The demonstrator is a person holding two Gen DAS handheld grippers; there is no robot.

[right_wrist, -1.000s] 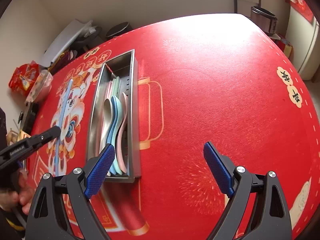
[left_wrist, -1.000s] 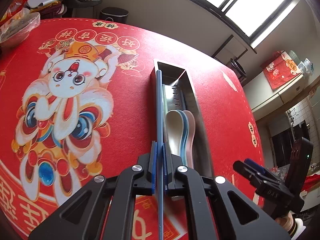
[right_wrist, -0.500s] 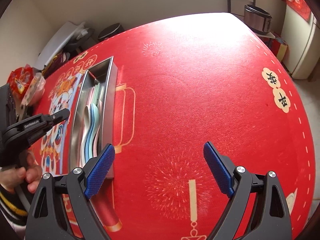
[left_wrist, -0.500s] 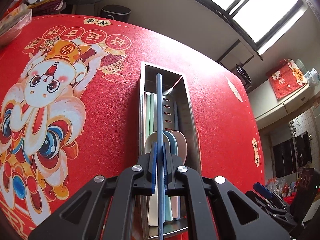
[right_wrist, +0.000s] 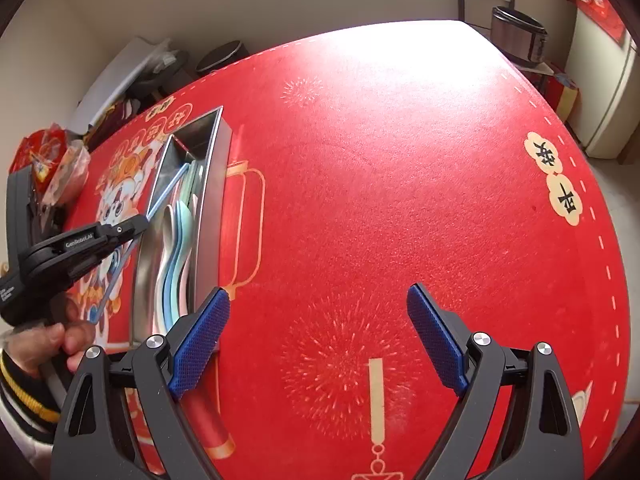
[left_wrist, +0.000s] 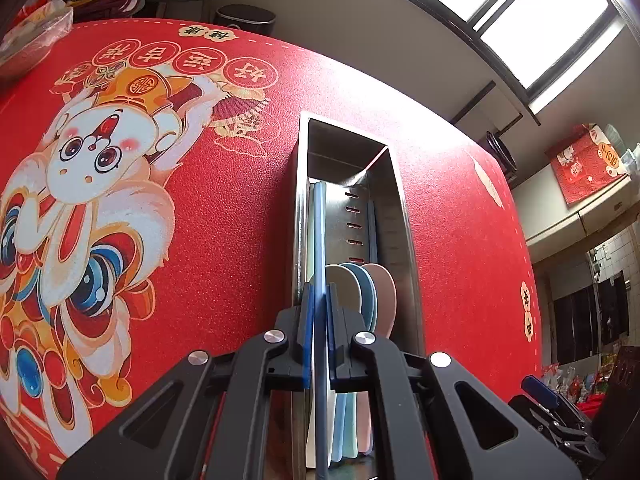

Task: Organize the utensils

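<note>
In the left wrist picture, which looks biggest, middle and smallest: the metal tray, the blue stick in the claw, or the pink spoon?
1. Metal tray: longest and widest.
2. Blue stick: looks nearly as long as the tray but thin; it is held nearer the camera, so that is unsure.
3. Pink spoon: smallest showing, partly hidden.

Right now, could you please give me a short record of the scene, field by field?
left gripper: shut on a blue chopstick, held lengthwise over the tray
right gripper: open, holding nothing, above the tablecloth
tray: metal, long, on the red tablecloth
in tray: spoons in white, blue and pink
</note>
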